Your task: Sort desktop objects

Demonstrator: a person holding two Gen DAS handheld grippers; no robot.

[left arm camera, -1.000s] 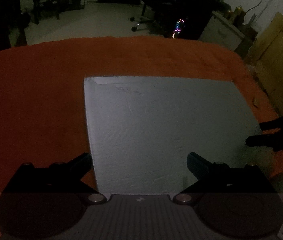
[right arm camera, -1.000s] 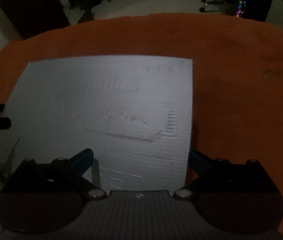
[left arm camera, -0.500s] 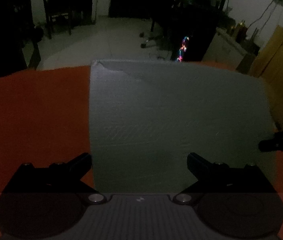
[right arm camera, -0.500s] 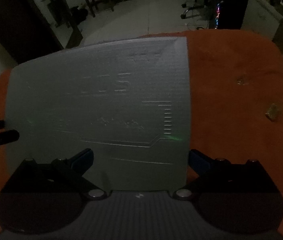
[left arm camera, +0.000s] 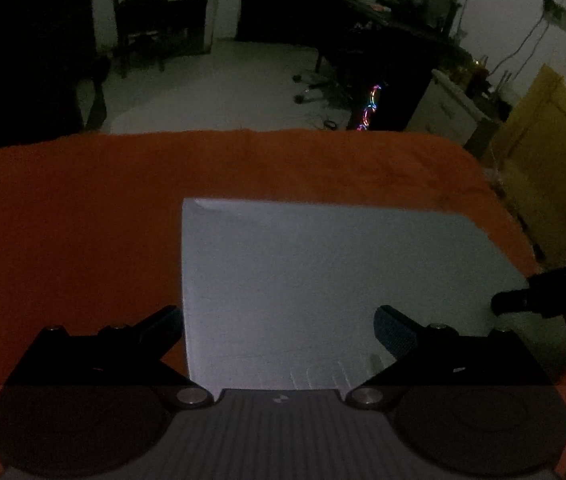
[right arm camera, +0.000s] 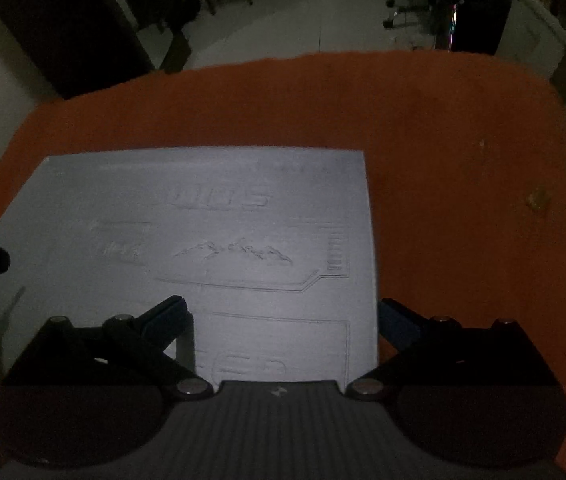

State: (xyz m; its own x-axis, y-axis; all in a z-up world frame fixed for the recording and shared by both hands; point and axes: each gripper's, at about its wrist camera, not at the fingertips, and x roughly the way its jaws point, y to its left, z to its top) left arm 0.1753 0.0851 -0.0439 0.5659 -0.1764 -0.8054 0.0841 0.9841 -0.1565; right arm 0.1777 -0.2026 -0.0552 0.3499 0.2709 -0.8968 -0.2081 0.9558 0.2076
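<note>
Lying flat at lower centre on the orange-covered counter (left arm camera: 83, 220): 1 grey embossed sheet (right arm camera: 211, 240). Standing apart over its near edge, clamping nothing: left tongs (left arm camera: 279, 332) and right tongs (right arm camera: 285, 320). Likely handling as light, thin, slightly flexible; gripping best at 2 near corners. Remaining hard to read in dim light: embossed lettering; near edge hidden under both tools.

Sheet (right arm camera: 203, 240) lies on tablecloth (right arm camera: 463, 160) (toward its left).
</note>
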